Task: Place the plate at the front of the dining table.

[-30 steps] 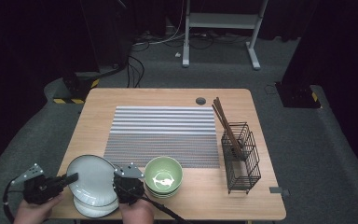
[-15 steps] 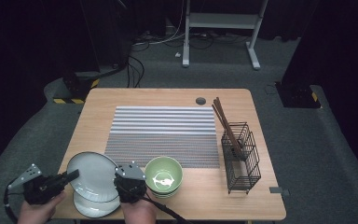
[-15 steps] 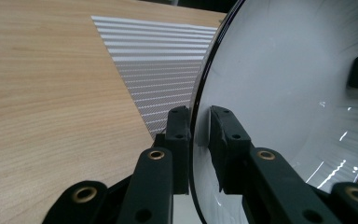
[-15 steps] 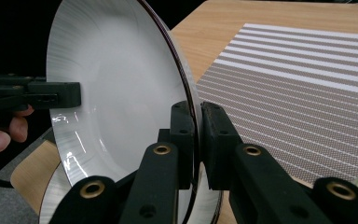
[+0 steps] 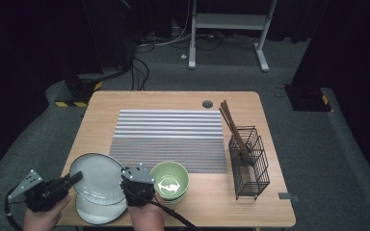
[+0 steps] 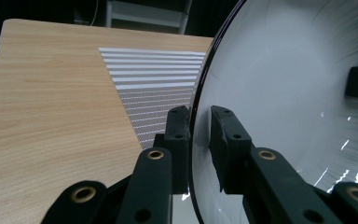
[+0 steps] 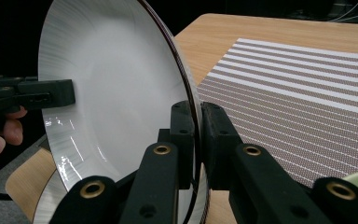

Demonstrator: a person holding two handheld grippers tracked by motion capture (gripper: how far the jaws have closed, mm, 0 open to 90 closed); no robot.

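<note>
Lifting a white plate (image 5: pixel 99 175) off the one beneath it, I hold it by two opposite points of its rim. My left gripper (image 5: pixel 72 179) pinches the rim on the outer side, its fingers (image 6: pixel 179 135) clenched with one pad under the plate and one on its face. My right gripper (image 5: pixel 125 179) bites the rim on the side toward the green bowl (image 5: pixel 169 180), its fingers (image 7: pixel 184 135) shut on the edge the same way. Seen from above, the plate sits between my two sets of fingers, tilted and overlapping the lower plate (image 5: pixel 101 209), which lies flat on the bench (image 5: pixel 139 101) just below my grip.

I judge the two-sided hold is there to keep a smooth, shallow plate from swinging or slipping, since either pinch alone covers little of the rim. The tilt likely comes from one side rising ahead of the other.

Ahead of my fingers the striped mat (image 5: pixel 168 139) lies bare, offering open room to set the plate down. The bowl stands just beside my right fingers, so a move that way risks a knock. The wire basket (image 5: pixel 249 161) with its chopsticks (image 5: pixel 233 130) stands well apart. Behind my left fingers the bench edge is near, leaving little margin on that side.
</note>
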